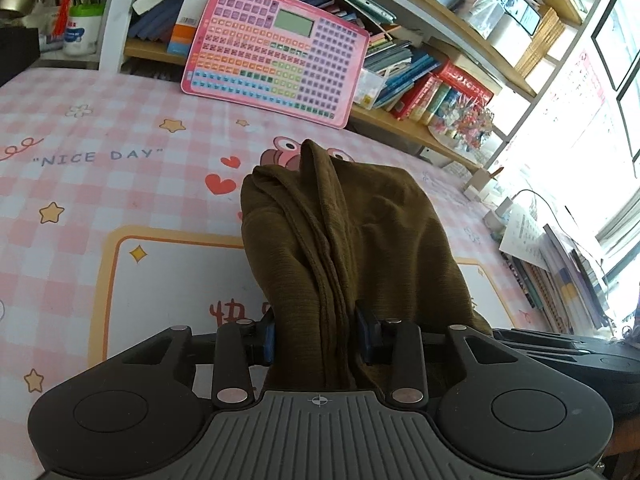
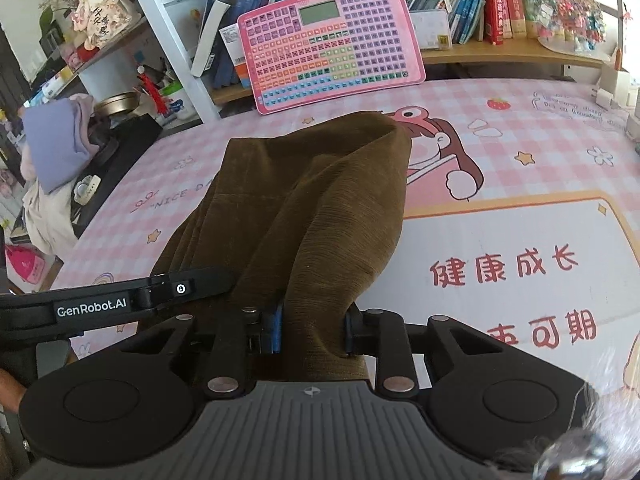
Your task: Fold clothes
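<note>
Two grippers, one brown garment, and both have a bite on it! Starting on the left: the left gripper has its blue-padded fingers pressed in on a thick bunch of the cloth, hems and seams stacked between them, jaws narrowed but held apart by the wad of fabric. From there the garment rises toward twelve o'clock, a rumpled peak standing over the pink checked table mat. At eleven o'clock sits the pink keyboard toy, leaning against the bookshelf.

Over to the right: the right gripper is clamped the same way on the garment, its blue pad buried against ribbed cloth that drapes up toward twelve o'clock and falls away to nine. The other tool's black arm, labelled GenRobot.AI, reaches in at nine o'clock, touching the cloth.

What's exclusive? The right view alone shows a lavender bundle at ten o'clock and red Chinese characters on the mat at three. The left view alone catches papers and a bright window at three o'clock.
</note>
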Motion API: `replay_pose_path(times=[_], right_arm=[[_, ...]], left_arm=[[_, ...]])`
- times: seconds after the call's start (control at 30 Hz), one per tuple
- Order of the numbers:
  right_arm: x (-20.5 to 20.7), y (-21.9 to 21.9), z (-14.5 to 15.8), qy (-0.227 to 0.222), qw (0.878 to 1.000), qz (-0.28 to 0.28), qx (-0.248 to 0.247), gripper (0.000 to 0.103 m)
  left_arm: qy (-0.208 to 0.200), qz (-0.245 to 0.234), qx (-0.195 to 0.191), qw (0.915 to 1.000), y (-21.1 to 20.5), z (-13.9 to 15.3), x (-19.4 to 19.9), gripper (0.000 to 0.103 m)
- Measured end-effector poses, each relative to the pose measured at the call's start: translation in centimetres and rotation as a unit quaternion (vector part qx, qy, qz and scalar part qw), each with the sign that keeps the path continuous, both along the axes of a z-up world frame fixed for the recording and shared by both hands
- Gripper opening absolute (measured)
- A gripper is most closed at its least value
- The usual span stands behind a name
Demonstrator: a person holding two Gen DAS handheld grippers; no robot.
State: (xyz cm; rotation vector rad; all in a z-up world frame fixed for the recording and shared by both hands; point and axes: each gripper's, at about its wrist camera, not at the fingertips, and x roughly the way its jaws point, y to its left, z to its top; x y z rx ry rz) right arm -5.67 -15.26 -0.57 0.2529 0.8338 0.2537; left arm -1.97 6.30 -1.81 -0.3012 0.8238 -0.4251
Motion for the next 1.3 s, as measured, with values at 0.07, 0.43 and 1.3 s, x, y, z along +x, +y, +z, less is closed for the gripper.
replay_pose_path(times=[0.07,0.43,1.3], right_arm=[[0.0,-0.2,0.1,0.0,1.0,0.003,0.003,0.025],[0.0,-3.3,0.6,-0.022,0.999,0.041,0.015,0.025],[-0.6,-13.1,-0.2,-0.03,0.995,0.064,0.064,0.025]], left_arm=[[-0.002,0.002,0.002,1.0,-0.1,0.1,-0.2,0.035],[-0.019,0.038,0.02,0.9989,-3.4,1.5,-1.3,0.034],[-0.011,0.064,0.046,0.9968,-12.3,2.0,-2.4,0.034]])
